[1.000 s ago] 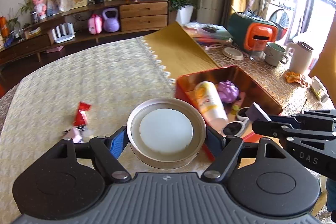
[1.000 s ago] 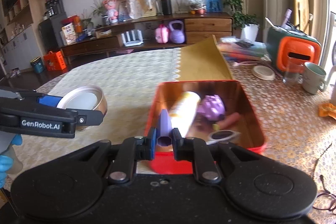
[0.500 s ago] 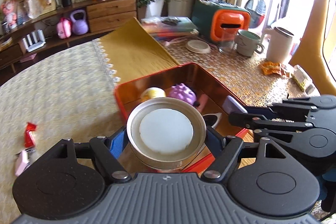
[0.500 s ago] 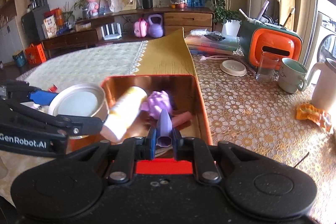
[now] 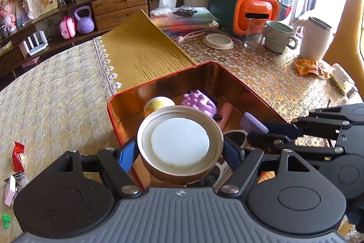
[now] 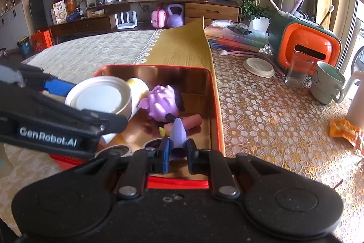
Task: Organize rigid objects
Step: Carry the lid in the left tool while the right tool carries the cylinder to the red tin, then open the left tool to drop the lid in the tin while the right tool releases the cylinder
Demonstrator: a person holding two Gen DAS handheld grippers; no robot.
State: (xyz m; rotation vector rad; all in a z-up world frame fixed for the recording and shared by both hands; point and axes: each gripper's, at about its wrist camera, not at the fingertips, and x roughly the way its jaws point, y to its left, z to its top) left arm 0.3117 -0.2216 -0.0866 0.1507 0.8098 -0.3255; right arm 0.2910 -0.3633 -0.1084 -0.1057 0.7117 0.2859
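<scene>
My left gripper is shut on a round metal tin with a white lid and holds it over the near left part of the red box. The tin also shows in the right wrist view. My right gripper is shut on a small lilac block, held over the near end of the red box. In the box lie a yellow-labelled bottle, a purple toy, a pink stick and sunglasses.
A red candy wrapper, a small pink-white item and a green bit lie on the tablecloth at left. A mug, glass, white jug, orange-green case and orange packet stand beyond the box.
Both grippers have moved further over the red box with their loads. The tin now hangs above the box's near left part, and the lilac block is above the box's near end.
</scene>
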